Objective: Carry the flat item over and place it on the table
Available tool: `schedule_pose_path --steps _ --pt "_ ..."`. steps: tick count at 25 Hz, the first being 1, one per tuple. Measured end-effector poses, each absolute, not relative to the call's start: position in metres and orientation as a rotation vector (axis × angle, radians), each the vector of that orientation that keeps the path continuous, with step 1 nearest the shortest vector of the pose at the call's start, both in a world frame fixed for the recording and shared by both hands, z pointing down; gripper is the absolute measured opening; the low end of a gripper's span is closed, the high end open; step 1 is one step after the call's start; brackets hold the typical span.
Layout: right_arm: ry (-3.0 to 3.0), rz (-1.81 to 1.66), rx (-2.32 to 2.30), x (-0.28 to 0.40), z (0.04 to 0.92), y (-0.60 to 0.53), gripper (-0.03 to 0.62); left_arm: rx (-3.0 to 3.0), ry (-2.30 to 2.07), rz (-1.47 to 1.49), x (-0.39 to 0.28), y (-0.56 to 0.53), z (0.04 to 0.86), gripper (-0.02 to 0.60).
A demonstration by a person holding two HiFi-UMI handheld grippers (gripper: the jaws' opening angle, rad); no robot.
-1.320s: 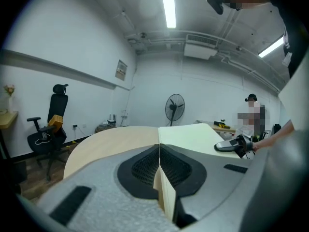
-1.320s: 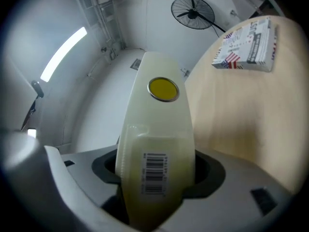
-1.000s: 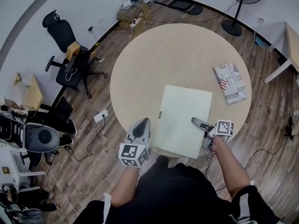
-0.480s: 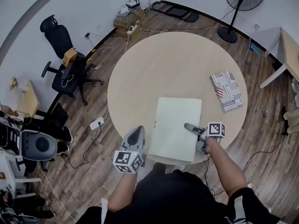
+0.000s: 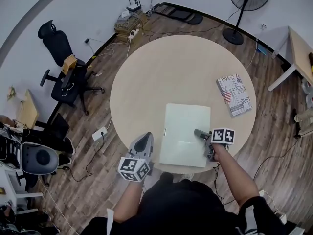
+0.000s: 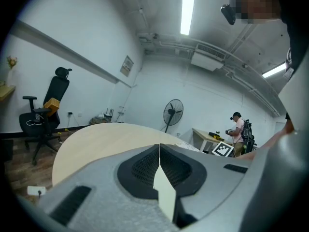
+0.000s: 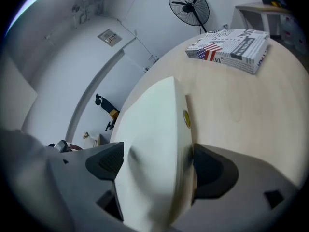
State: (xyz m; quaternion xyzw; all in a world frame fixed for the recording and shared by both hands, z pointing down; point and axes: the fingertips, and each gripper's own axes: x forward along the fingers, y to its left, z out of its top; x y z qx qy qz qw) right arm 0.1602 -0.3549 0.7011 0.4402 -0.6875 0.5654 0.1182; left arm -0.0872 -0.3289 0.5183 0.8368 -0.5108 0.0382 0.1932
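Observation:
The flat item (image 5: 186,131), a pale white slab, lies flat on the round beige table (image 5: 161,77) at its near edge. My right gripper (image 5: 201,143) straddles the slab's right side. In the right gripper view the slab (image 7: 154,144) fills the gap between the dark pads of the right gripper (image 7: 154,163), whose jaws are opening and have eased off it. My left gripper (image 5: 145,140) hangs just off the table's near-left edge, beside the slab's left side and apart from it. The left gripper (image 6: 159,151) has its jaws meeting at the tips.
A book with a flag cover (image 5: 234,94) lies on the table's right side, beyond the slab (image 7: 231,45). Around the table stand a black office chair (image 5: 63,58), a floor fan (image 5: 244,4) and another desk (image 5: 298,48). Cables and a power strip (image 5: 99,133) lie on the floor.
The slab has slid a little farther onto the table with the right gripper following. The right jaws have spread wider around it. The left gripper stays beside it.

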Motion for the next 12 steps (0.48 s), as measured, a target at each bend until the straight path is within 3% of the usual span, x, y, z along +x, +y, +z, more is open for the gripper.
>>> schedule_pose_path --steps 12 --pt "-2.149 1.098 1.378 0.170 0.641 -0.365 0.403 2.400 -1.376 0.154 -0.072 -0.329 0.521 0.009"
